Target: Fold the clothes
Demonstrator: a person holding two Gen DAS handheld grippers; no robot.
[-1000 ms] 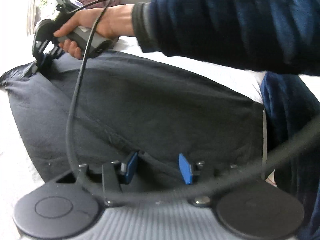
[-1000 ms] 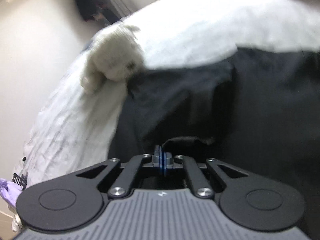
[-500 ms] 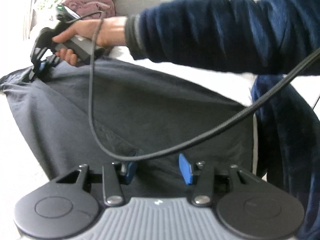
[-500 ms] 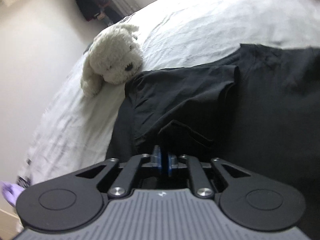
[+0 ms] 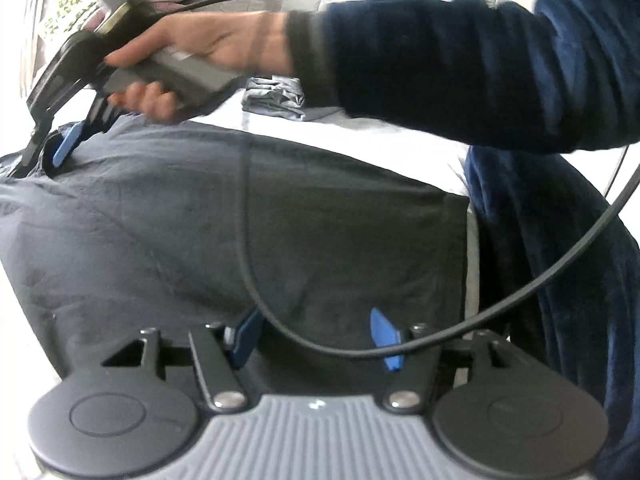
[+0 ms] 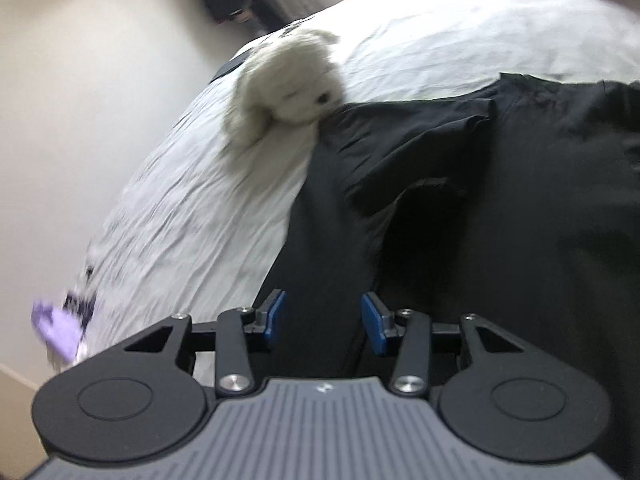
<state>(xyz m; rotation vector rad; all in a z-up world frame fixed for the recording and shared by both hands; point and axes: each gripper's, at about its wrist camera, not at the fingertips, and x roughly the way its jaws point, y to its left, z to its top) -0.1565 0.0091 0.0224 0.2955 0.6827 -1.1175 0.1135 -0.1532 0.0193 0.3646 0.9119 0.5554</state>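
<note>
Dark shirt (image 5: 248,216) lies spread on white bed (image 6: 420,32). Left gripper (image 5: 316,334) and right gripper (image 6: 322,320) both gape, holding nothing. Risk: dangling cable (image 5: 532,284) snags fabric, dragging it askew.

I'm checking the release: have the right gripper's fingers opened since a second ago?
Yes. The right gripper was pinched shut on the black shirt; now its blue pads stand apart, straddling the cloth.

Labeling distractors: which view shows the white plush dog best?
Right wrist view: the white plush dog lies on the white bedsheet, beside the black shirt's folded sleeve, blurred but unobstructed. The left wrist view doesn't show it, only the shirt, an arm and the other tongs.
</note>
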